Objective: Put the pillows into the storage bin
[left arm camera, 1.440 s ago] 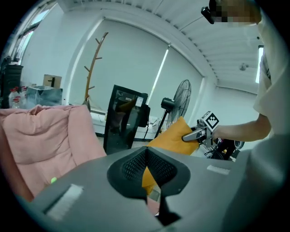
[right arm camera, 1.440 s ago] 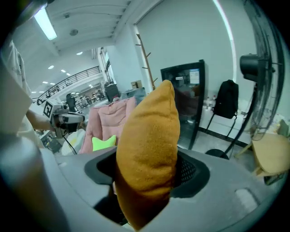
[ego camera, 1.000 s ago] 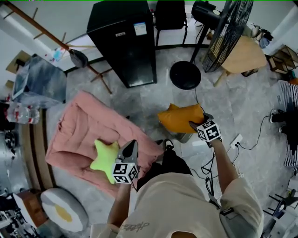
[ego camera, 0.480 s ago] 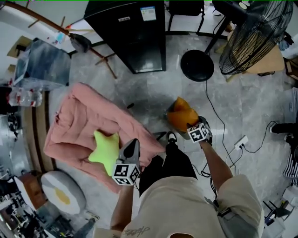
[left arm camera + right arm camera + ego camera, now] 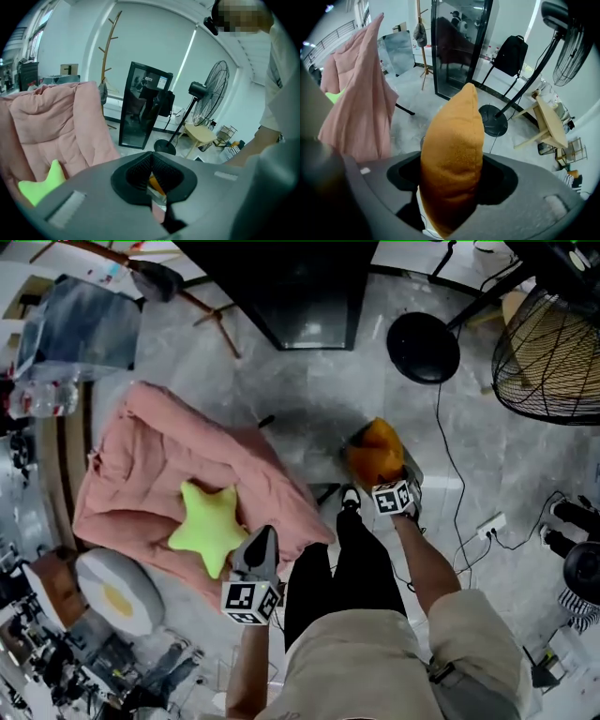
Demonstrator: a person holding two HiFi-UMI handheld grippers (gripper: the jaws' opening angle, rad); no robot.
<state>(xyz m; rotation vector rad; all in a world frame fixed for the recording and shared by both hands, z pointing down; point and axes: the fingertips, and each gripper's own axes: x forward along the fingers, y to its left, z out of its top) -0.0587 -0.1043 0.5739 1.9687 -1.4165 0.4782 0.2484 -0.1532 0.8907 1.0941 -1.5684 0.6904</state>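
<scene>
the right gripper [image 5: 386, 480] is clamped on one edge of the orange pillow [image 5: 374, 448], which juts out past its jaws, close to the person's shoe [image 5: 350, 498]. a greyish rim [image 5: 413, 471] just beside the pillow may be the storage bin, but i cannot tell for sure. the pillow looks light, plush and squashy. a pinch on an edge should hold it, though the free end will likely flop, and the fuzzy cover should not slip.

the left gripper [image 5: 264, 536] has its jaws together on nothing. it hovers at the near edge of the pink quilt [image 5: 141, 474]. the green star pillow [image 5: 208, 526] lies by that edge, and it probably takes a grip best on one arm. a fried-egg cushion [image 5: 117, 592] sits at the quilt's near left corner.

farther off are a cable [image 5: 450, 456], the fan base [image 5: 423, 347] and a black cabinet [image 5: 309, 296], all well apart from the pillows.
</scene>
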